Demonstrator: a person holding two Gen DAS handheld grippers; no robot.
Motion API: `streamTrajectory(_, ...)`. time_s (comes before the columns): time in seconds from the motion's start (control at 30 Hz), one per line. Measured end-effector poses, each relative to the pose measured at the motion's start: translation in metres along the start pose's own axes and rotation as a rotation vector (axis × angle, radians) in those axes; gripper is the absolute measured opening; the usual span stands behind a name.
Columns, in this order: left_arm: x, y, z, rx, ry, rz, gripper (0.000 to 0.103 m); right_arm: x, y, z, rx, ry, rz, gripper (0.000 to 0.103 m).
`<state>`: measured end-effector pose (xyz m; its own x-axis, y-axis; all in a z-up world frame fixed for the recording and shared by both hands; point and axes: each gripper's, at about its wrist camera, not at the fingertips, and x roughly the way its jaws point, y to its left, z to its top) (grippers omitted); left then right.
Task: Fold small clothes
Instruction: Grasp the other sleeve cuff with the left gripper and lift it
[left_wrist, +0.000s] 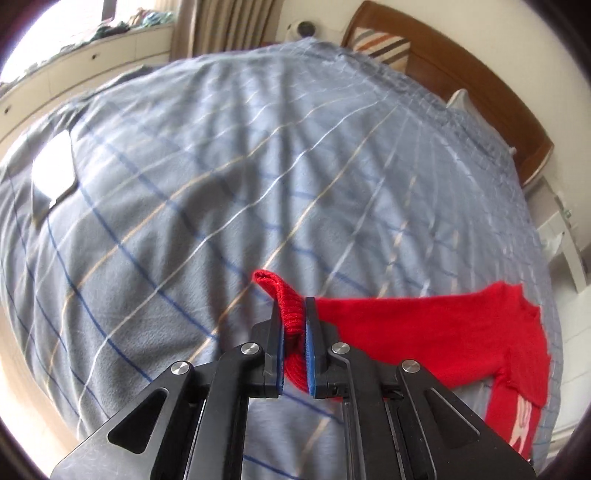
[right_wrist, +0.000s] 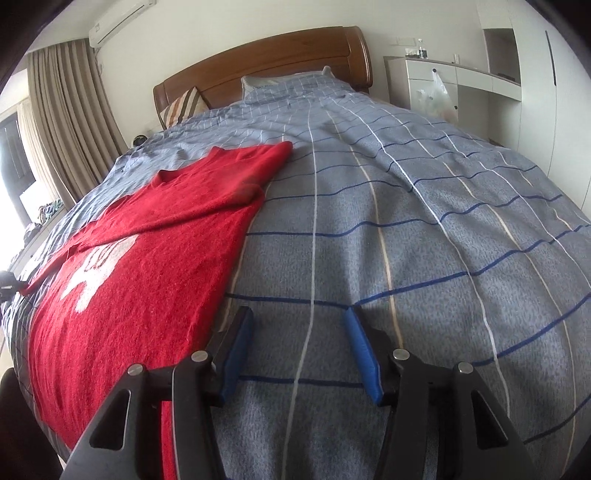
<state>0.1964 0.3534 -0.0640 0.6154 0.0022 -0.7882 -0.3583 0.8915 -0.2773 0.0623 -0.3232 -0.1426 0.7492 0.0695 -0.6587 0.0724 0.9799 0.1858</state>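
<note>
A small red knitted sweater (right_wrist: 140, 280) with a white motif lies flat on the blue checked bed cover (right_wrist: 424, 240). One sleeve is folded across its chest. In the left wrist view my left gripper (left_wrist: 293, 306) is shut on the ribbed cuff (left_wrist: 286, 310) of the other sleeve, and the cuff's end (left_wrist: 266, 278) sticks out past the fingertips. That sleeve (left_wrist: 406, 321) stretches away to the right toward the sweater's body (left_wrist: 517, 354). My right gripper (right_wrist: 299, 321) is open, with only bed cover between its blue pads (right_wrist: 360, 343). It hovers just right of the sweater's lower side edge.
A wooden headboard (right_wrist: 266, 62), a striped cushion (right_wrist: 184, 105) and a pillow stand at the far end of the bed. A white flat sheet (left_wrist: 51, 173) lies on the cover at the left. White cabinets (right_wrist: 461, 81) and curtains (right_wrist: 62, 110) flank the bed.
</note>
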Motion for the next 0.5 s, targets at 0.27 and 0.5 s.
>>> streamTrajectory(0.27, -0.083, -0.227, 0.029, 0.367, -0.120, -0.331, 0.007, -0.001, -0.004, -0.004, 0.035, -0.021, 0.015, 0.053)
streamTrajectory(0.5, -0.072, -0.404, -0.037, 0.604, -0.041, -0.564, 0.010, -0.003, -0.005, -0.006, 0.027, -0.030, 0.028, 0.053)
